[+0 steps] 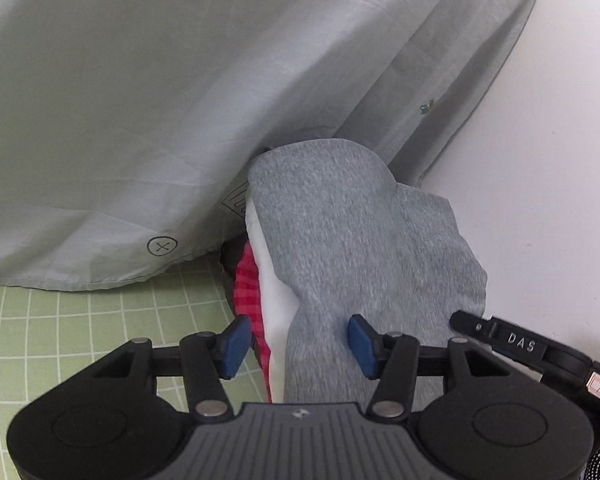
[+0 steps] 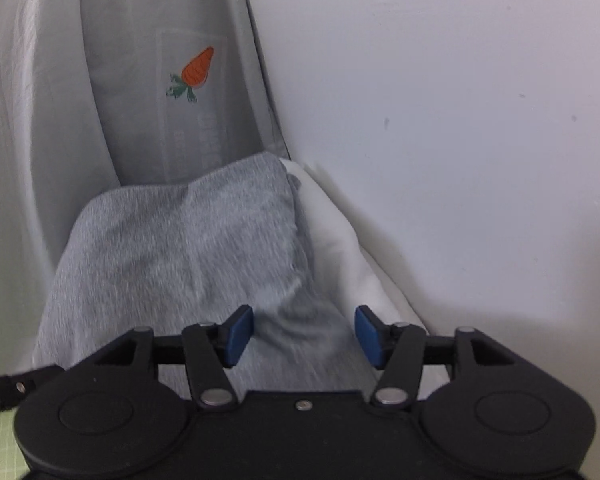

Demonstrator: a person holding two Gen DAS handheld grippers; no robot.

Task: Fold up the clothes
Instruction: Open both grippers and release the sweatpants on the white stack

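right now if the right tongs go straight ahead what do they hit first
The grey garment on top of the pile, lying right ahead between the open right tongs. Beyond it hangs the pale sheet, though depth is hard to judge.

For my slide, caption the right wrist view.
Open right gripper over grey garment atop white cloth, carrot-print sheet behind.

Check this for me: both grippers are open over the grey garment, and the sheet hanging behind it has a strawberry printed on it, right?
Not quite. The print on the pale grey sheet is an orange carrot with green leaves, not a strawberry; the right wrist view shows it. The rest holds: the left gripper and right gripper are both open over the grey garment.
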